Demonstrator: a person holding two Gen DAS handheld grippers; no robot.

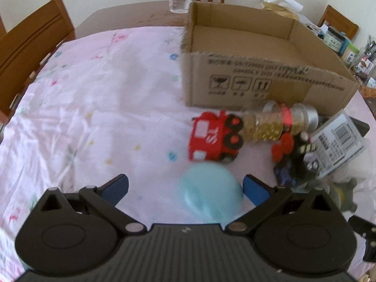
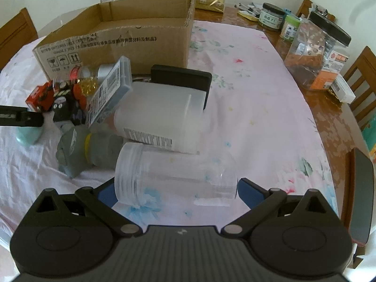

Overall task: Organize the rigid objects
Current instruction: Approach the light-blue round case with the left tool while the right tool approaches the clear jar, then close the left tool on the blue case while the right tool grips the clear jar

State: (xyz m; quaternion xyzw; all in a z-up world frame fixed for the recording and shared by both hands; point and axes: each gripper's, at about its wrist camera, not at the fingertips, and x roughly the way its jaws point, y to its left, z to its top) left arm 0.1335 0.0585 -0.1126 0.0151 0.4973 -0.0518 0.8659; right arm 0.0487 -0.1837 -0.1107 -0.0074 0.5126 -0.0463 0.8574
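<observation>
Between the spread jaws of the left gripper (image 1: 185, 189), a pale blue bowl (image 1: 210, 193) lies upside down on the pink floral tablecloth (image 1: 94, 108), touching the right finger only. Just beyond it a red toy fire truck (image 1: 215, 138) lies on its side, near the open cardboard box (image 1: 265, 75). Likewise agape, the right gripper (image 2: 175, 191) brackets a clear plastic jar (image 2: 174, 174) lying on its side; whether its pads touch the jar cannot be told.

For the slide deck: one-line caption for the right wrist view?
Open right tongs straddle a clear jar lying before the cardboard box.
</observation>
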